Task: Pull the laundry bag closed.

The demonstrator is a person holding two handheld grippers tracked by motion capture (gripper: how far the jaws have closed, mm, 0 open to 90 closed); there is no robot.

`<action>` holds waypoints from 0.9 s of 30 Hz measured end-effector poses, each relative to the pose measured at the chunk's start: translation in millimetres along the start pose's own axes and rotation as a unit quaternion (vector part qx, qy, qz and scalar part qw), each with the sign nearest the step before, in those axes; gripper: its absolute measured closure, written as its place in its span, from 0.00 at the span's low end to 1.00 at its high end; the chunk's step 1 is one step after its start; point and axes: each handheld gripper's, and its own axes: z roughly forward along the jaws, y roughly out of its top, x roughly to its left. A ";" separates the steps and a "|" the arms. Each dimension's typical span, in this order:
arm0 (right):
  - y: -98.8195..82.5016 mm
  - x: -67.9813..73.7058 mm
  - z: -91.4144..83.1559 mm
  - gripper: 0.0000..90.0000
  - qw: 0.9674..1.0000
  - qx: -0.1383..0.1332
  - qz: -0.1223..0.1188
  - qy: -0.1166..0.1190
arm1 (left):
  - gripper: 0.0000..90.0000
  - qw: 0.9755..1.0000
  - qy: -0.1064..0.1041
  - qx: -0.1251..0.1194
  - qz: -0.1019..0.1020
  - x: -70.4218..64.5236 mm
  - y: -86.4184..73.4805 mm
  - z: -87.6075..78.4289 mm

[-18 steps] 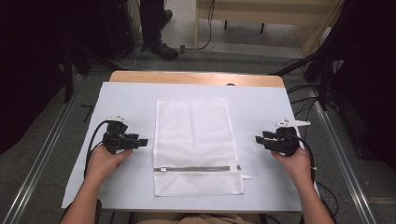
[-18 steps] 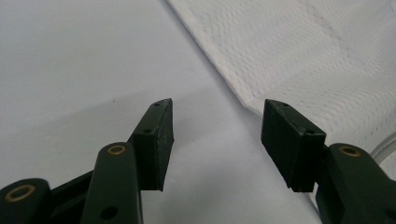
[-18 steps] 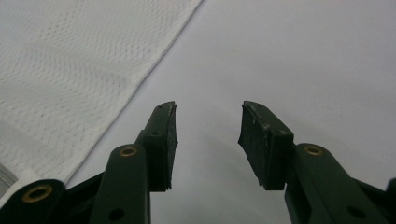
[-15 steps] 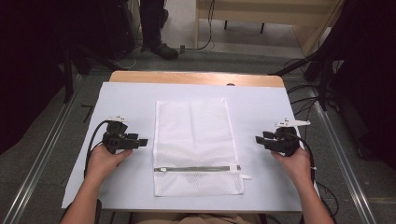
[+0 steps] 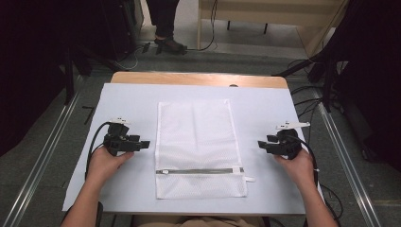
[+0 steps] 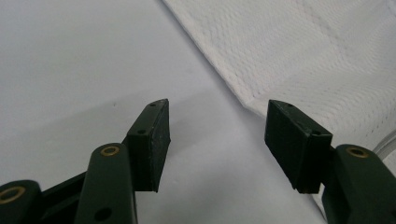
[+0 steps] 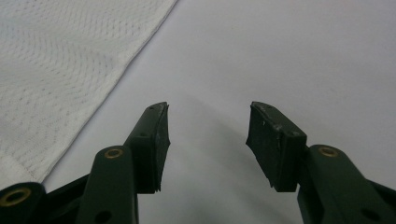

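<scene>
A white mesh laundry bag (image 5: pixel 197 146) lies flat in the middle of the white table sheet, with a grey zipper (image 5: pixel 201 170) across its near end. My left gripper (image 5: pixel 144 143) rests on the sheet just left of the bag, pointing at its edge. Its jaws stand open with nothing between them (image 6: pixel 217 135), and the bag's hem (image 6: pixel 299 56) lies just beyond them. My right gripper (image 5: pixel 261 144) sits right of the bag, pointing toward it. It is open too (image 7: pixel 208 137), over bare sheet, with the bag's edge (image 7: pixel 70 70) to its left.
The white sheet (image 5: pixel 118 99) covers most of a wooden table whose far edge (image 5: pixel 198 78) shows bare. A person's legs (image 5: pixel 165 28) stand beyond the table. Cables lie on the floor, and metal rails (image 5: pixel 42 156) run along both sides.
</scene>
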 end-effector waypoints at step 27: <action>-0.2 2.4 1.1 0.56 1.000 0.003 -0.006 0.013 | 0.45 1.000 0.003 -0.003 -0.002 1.9 0.0 0.4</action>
